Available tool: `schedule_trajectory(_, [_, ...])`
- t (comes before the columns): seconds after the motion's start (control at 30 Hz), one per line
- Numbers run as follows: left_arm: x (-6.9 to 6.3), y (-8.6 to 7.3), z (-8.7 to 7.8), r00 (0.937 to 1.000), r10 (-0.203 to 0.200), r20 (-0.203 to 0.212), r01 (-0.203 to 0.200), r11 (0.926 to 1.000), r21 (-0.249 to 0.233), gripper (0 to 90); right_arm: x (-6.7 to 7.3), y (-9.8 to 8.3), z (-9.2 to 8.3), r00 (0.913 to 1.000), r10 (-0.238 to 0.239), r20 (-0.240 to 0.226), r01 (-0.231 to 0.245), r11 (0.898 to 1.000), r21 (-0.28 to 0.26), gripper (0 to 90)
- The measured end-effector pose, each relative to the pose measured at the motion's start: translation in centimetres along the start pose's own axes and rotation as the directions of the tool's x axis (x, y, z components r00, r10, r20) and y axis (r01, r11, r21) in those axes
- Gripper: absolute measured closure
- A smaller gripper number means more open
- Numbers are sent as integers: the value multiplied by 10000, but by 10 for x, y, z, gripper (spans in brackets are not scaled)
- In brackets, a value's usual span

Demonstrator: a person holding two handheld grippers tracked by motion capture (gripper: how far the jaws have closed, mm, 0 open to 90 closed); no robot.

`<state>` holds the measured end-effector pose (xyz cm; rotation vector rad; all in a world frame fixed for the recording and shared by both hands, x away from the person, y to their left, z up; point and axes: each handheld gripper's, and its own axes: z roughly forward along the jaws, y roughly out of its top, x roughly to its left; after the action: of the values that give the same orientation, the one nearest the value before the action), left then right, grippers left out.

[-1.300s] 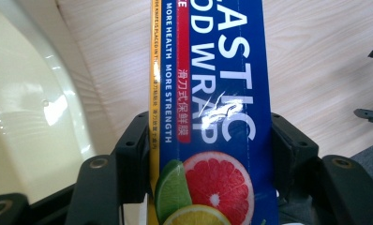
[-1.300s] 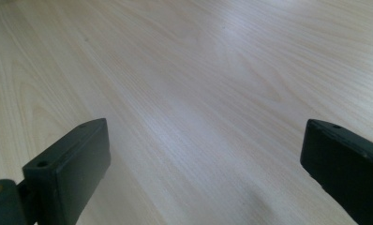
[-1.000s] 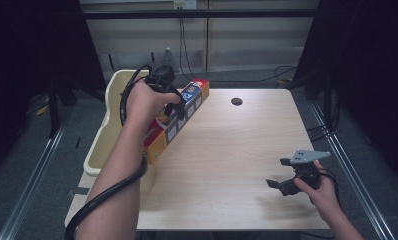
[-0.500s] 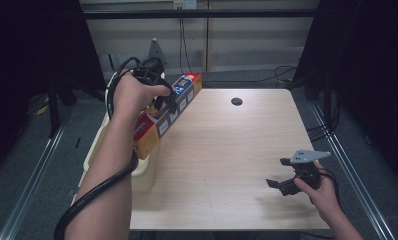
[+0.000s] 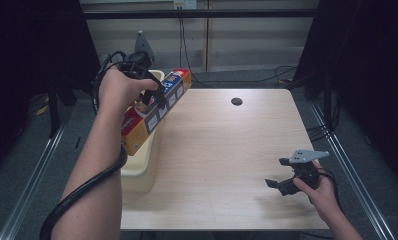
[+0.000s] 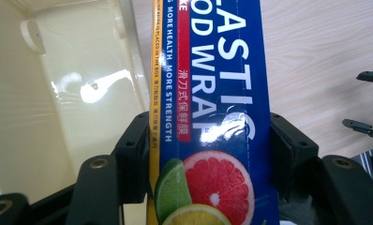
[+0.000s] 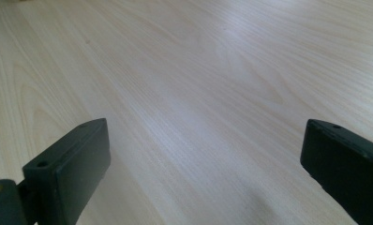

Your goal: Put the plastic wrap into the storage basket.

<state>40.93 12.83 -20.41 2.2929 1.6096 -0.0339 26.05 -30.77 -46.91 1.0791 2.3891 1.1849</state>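
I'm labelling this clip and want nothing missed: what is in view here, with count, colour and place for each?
food wrap box: one, blue with red and yellow print and citrus pictures, held tilted in the air over the bin and the table's left edge
bin: one, cream plastic, at the table's left edge, below the box
table: one, light wood
hole in the table: one, dark and round, near the far edge
cables: several, black, on the floor behind the table
left gripper: one, black, jaws closed on the box's two long sides, in the person's left hand
right gripper: one, black with a grey plate, jaws open, low over the table's near right, in the right hand
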Motion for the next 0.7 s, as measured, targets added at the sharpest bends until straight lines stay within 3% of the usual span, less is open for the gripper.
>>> schedule_trajectory(0.7, [23, -17, -21, 9980, -573, -250, 567, 9981, -233, 413, 1, 10, 11, 9993, -224, -310, 225, 9997, 22, 19])
